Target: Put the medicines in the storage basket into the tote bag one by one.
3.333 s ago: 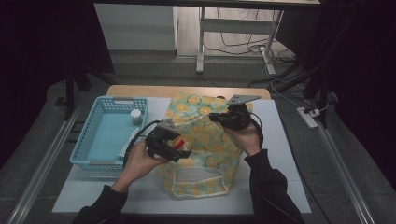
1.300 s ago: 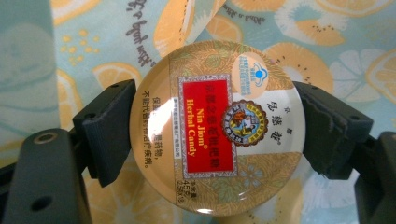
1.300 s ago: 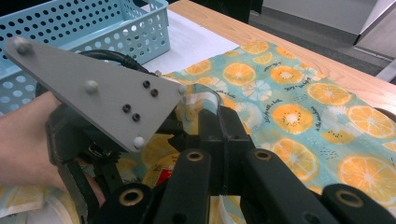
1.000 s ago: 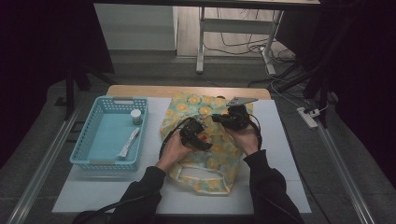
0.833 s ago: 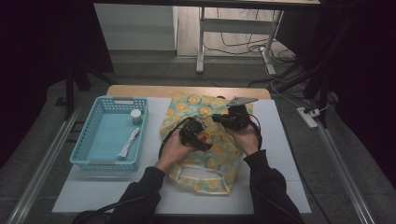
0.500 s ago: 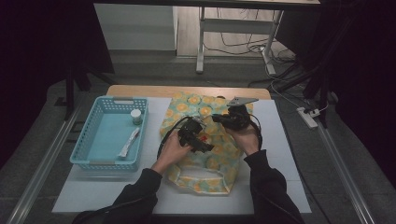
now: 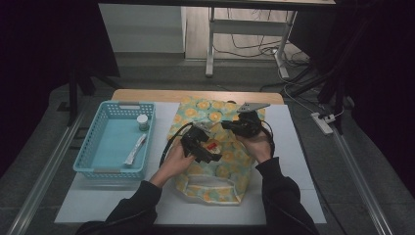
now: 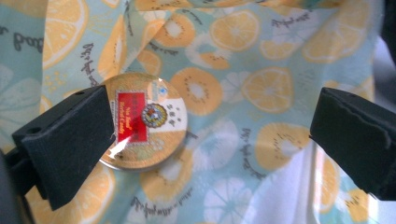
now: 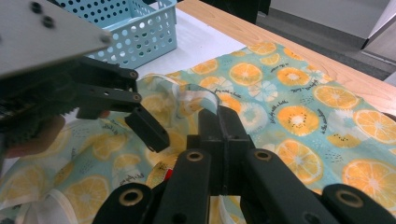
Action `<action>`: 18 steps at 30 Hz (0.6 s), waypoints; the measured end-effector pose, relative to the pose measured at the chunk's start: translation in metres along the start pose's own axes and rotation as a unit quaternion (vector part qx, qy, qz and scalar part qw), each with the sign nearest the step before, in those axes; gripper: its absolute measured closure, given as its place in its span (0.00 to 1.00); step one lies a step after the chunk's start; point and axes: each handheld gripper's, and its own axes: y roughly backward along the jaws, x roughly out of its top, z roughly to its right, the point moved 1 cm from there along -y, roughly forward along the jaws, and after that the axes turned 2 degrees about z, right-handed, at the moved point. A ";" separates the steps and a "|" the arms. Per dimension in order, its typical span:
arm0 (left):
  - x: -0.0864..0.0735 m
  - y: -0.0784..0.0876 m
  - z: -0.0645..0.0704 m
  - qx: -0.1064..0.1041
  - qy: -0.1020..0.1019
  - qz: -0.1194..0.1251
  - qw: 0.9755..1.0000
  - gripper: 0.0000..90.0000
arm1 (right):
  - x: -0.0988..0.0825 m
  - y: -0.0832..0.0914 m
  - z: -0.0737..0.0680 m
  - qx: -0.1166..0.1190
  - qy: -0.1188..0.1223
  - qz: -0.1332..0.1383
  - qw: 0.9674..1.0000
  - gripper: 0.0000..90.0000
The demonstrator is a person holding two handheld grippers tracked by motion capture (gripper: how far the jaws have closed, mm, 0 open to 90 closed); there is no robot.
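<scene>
A cloth bag (image 7: pixel 218 169) printed with orange slices lies flat on the white mat. A round candy tin (image 8: pixel 142 122) with a red label rests on its fabric, and its red label (image 7: pixel 212 146) shows in the high view. My left gripper (image 8: pixel 212 126) hovers over the tin. Its jaws have just been opening and stand wide, with the tin below by one pad and untouched. My right gripper (image 9: pixel 219 116) is shut on a raised fold of the bag's fabric (image 9: pixel 196 93). From above, the left gripper (image 7: pixel 209 152) and right gripper (image 7: pixel 226 125) sit close together.
A light blue plastic basket (image 7: pixel 98 164) stands left of the bag, holding a small white-lidded jar (image 7: pixel 142 122) and a white sachet (image 7: pixel 135 150). The basket's corner (image 9: pixel 140 32) is beyond the left gripper. The wooden table edge (image 7: pixel 195 94) runs along the far side.
My left gripper's jaws have spread apart and the hand has lifted slightly, leaving the tin's red label showing on the bag. The right gripper has kept still on the fabric.
</scene>
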 end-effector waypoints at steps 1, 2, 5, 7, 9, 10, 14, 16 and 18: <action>0.000 0.002 0.001 0.000 -0.001 0.001 1.000 0.00 | 0.000 0.000 0.000 0.000 0.000 0.000 1.000 1.00; -0.001 0.004 0.002 0.000 -0.003 0.000 1.000 0.00 | 0.000 0.000 0.000 0.001 -0.001 0.000 1.000 1.00; -0.002 0.010 0.005 -0.008 -0.004 0.002 1.000 0.00 | 0.000 0.000 0.000 0.000 -0.001 0.000 1.000 1.00; -0.002 0.015 0.007 -0.013 -0.004 0.005 1.000 0.00 | 0.000 0.000 0.000 0.001 -0.002 0.000 1.000 1.00; -0.003 0.018 0.008 -0.019 -0.005 0.002 1.000 0.00 | 0.000 0.000 0.000 0.001 -0.001 0.001 1.000 1.00; -0.004 0.020 0.008 -0.021 -0.004 0.001 1.000 0.00 | 0.000 0.000 0.000 0.000 0.000 0.000 1.000 1.00; -0.007 0.027 0.008 -0.020 -0.007 0.001 1.000 0.00 | 0.001 0.000 -0.001 0.001 0.001 0.001 1.000 1.00; -0.008 0.030 0.007 -0.018 -0.008 0.002 1.000 0.00 | 0.001 0.000 -0.001 0.001 0.001 0.001 1.000 1.00; -0.010 0.034 0.006 -0.016 -0.007 0.002 1.000 0.00 | 0.001 0.001 -0.001 0.001 0.001 0.002 1.000 1.00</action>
